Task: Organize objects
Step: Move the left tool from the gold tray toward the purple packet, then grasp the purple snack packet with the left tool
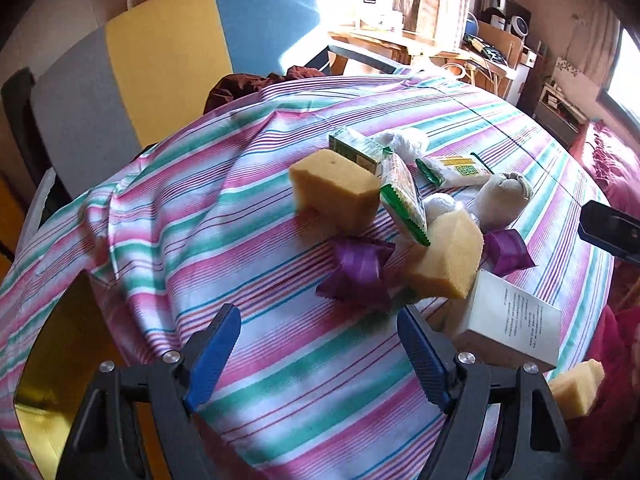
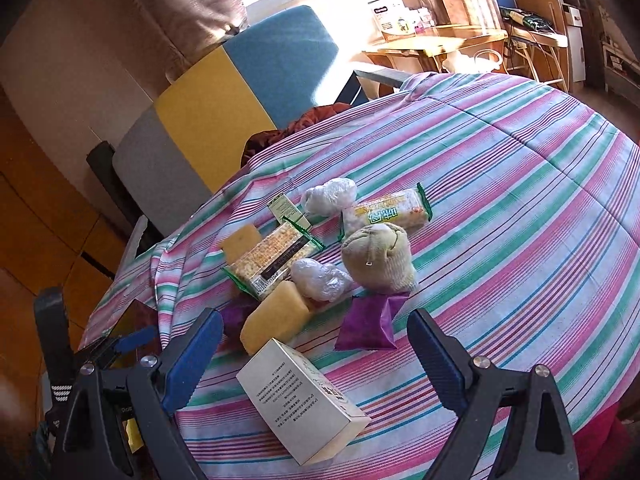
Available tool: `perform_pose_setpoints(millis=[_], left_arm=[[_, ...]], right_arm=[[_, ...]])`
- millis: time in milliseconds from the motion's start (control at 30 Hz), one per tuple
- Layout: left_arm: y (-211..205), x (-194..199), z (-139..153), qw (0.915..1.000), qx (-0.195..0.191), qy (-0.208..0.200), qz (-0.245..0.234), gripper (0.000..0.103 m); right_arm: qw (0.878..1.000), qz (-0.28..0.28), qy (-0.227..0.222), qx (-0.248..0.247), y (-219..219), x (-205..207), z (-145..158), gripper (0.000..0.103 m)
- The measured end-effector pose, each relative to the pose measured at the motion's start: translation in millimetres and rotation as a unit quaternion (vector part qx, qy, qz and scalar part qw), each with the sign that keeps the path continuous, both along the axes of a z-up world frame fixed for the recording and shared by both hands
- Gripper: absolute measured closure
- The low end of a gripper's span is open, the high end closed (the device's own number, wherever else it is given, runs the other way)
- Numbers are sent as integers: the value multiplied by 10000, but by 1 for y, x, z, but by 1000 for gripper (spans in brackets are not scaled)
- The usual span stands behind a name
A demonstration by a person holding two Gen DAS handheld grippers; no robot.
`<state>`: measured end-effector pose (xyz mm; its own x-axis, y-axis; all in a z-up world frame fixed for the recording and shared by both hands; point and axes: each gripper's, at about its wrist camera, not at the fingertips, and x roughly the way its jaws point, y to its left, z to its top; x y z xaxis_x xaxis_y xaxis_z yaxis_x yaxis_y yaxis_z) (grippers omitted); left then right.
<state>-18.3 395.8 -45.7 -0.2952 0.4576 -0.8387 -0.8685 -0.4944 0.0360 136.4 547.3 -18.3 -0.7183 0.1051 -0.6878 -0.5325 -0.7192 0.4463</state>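
Note:
A striped cloth (image 1: pixel 248 208) covers the table, with a heap of objects on it. My left gripper (image 1: pixel 320 344) is open and holds nothing, and a purple packet (image 1: pixel 358 270) lies just ahead of it. Beyond are two yellow sponges (image 1: pixel 334 192) (image 1: pixel 448 256), a green cracker packet (image 1: pixel 402 196) and a rolled sock (image 1: pixel 502 196). My right gripper (image 2: pixel 316 356) is open over a white box (image 2: pixel 304 396), which lies between the fingers untouched. Ahead of it sit a second purple packet (image 2: pixel 368 320) and a sponge (image 2: pixel 276 320).
A yellow, blue and grey chair (image 1: pixel 168 64) stands behind the table, with a dark red cloth (image 2: pixel 296 124) at the far edge. A small green box (image 1: pixel 354 150), a rice-cracker packet (image 2: pixel 386 212) and plastic bundles (image 2: pixel 320 278) sit in the heap. A third sponge (image 1: pixel 576 388) lies near the right edge.

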Motion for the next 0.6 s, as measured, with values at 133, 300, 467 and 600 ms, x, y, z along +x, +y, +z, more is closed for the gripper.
perform_pose_setpoints(millis=[133,300,467,600], left_arm=[[26,-6,-14,9996,-174,-29,-234,22],[52,-12,-33,9983,-369,-151,-434,26],[61,-23,-51,9965,-433,-628,-348,63],[46,-21,-46,9972,-284,-663,-200,68]], right_arm=[[9999,163,-37,-41,-1,-4,-2,8],[9994,319,-94,-108,-2,-9,-5,8],[9981,587,-170,-115,-5,-16,-10,8],[9938,1020,-431,63,-21,-32,-16,8]])
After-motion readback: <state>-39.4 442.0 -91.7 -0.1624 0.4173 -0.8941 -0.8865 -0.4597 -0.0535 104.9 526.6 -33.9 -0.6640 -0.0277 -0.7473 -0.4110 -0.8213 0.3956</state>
